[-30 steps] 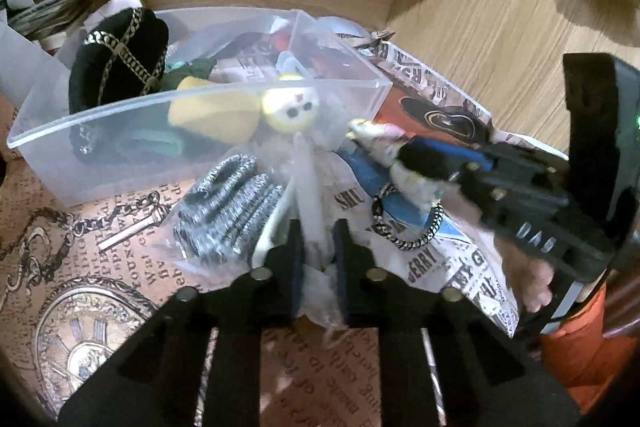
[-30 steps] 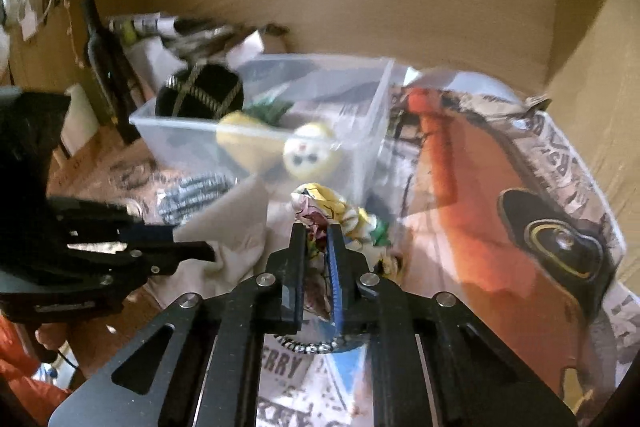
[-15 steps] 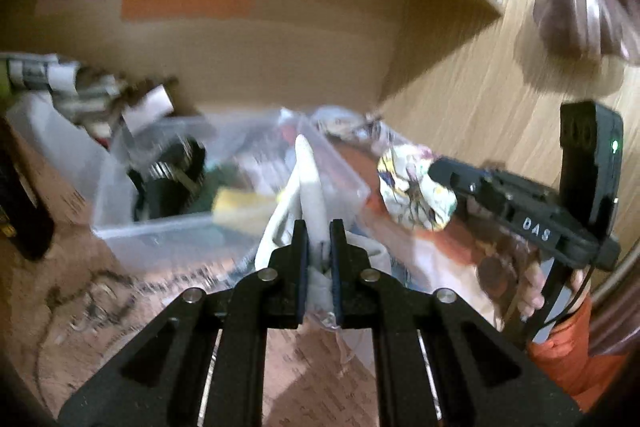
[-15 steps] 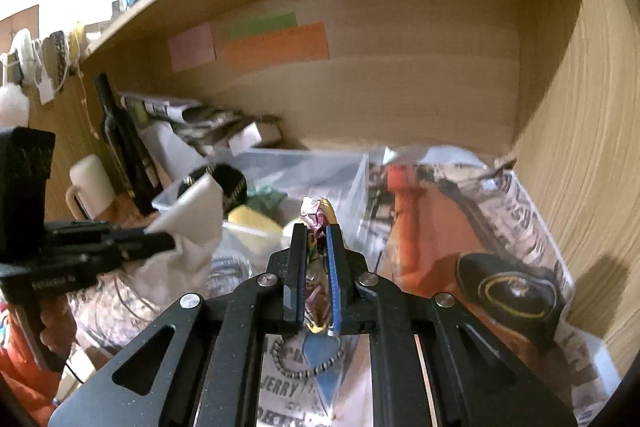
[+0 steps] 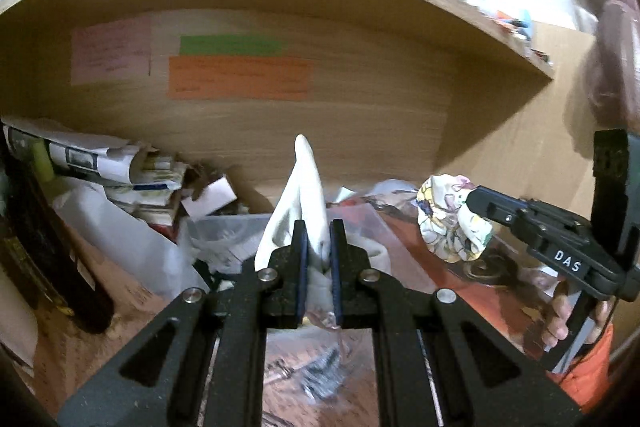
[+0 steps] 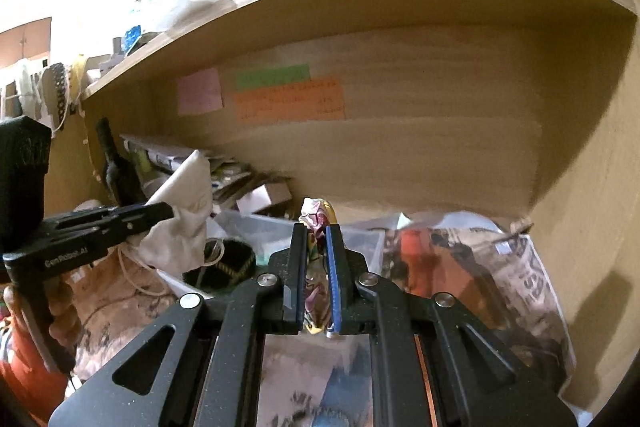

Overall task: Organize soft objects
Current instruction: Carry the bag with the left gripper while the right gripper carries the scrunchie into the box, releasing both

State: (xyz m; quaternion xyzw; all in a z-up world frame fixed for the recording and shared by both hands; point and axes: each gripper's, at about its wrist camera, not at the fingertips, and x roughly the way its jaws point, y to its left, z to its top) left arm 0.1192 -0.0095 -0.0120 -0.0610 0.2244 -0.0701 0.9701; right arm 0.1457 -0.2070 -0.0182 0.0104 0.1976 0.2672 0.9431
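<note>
Two hand-held grippers above one clear bin (image 6: pixel 256 227): left hand-held gripper (image 5: pixel 318 227) clamps one white cloth (image 5: pixel 306 195); right hand-held gripper (image 6: pixel 316 233) clamps one floral scrunchie (image 5: pixel 452 223).

Both grippers are black: the left gripper (image 5: pixel 318 227) has dark blue pads and is clamped on a plain off-white cloth (image 5: pixel 306 195); the right gripper (image 6: pixel 317 231) has a brighter blue pad and is clamped on a scrunchie (image 5: pixel 452 219), which is white with a yellow, pink and purple cartoon print. White letters mark the side of the right gripper. The shelf (image 5: pixel 360 115) is light tan wood grain. Stuck to its back wall are a pale pink note (image 5: pixel 111 51), a green strip (image 5: pixel 230 45) and an orange strip (image 5: pixel 238 78). The bin (image 6: pixel 276 231) is clear plastic. A bottle (image 6: pixel 116 167) is near-black. The newspaper (image 6: pixel 516 267) is black-on-white print with an orange-red picture.
</note>
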